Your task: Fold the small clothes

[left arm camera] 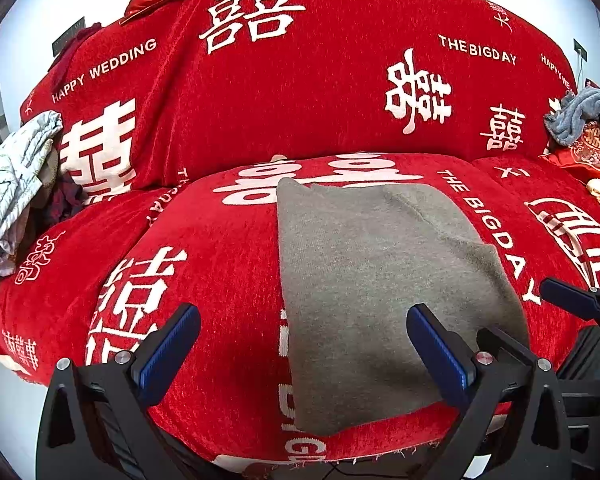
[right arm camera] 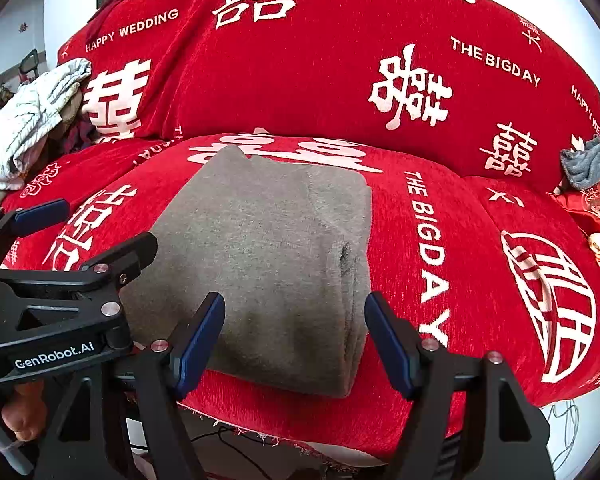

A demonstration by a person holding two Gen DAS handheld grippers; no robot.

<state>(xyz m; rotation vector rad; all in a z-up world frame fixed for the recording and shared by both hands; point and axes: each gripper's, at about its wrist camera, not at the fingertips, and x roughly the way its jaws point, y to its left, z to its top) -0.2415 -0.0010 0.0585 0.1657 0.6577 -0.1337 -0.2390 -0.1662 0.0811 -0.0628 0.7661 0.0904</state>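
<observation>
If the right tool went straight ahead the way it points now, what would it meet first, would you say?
Most likely the folded grey knitted garment: the open right tool has its near edge between the fingers. It lies on the red sofa cover with white lettering; depth is hard to judge.

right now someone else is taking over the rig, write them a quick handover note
Left gripper: open, empty, hovering at the near left part of the grey garment.
Right gripper: open, empty, at its near right edge.
Garment: lies folded on the red sofa cover, layered edges on its right side.
Done: it looks folded into a compact rectangle.
Left: possibly one more fold or setting it aside; a light crumpled cloth at far left and a grey-blue one at far right are still unfolded.
</observation>
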